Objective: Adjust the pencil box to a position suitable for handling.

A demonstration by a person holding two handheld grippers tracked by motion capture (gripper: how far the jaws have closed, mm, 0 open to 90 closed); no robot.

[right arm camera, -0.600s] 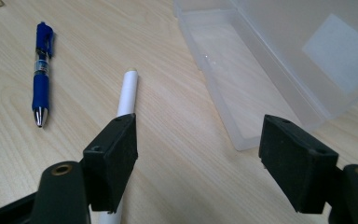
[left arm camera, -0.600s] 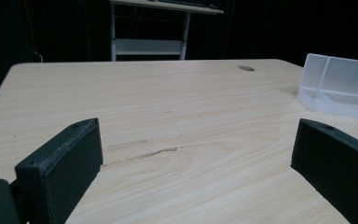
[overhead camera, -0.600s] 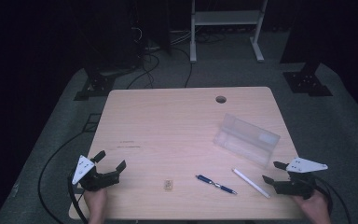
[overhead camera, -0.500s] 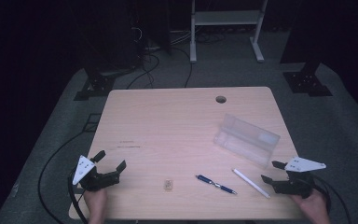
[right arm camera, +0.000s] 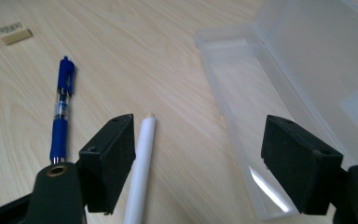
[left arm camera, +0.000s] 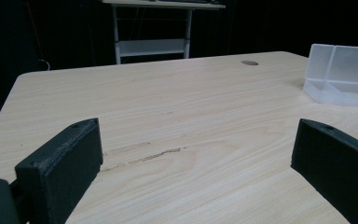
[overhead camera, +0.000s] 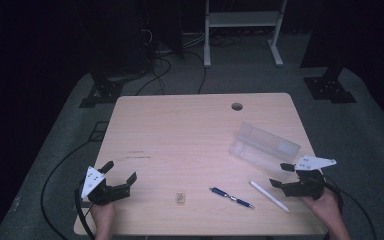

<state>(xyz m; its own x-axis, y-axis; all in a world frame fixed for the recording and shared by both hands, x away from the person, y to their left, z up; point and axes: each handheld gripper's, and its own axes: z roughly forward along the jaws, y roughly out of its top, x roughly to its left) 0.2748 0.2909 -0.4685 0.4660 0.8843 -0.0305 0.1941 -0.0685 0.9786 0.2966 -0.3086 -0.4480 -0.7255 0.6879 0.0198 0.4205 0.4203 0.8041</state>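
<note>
White pen (right arm camera: 141, 158) just beside right claw (right arm camera: 200, 163).

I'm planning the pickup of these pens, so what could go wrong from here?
1. The thin white pen lies flat on the wooden table, just past one jaw of the open right gripper; closing from here would likely miss it or roll it.
2. The blue-and-clear pen lies close beside it and may get knocked.
3. The open clear plastic case looks light, so a nudge could slide it.
</note>
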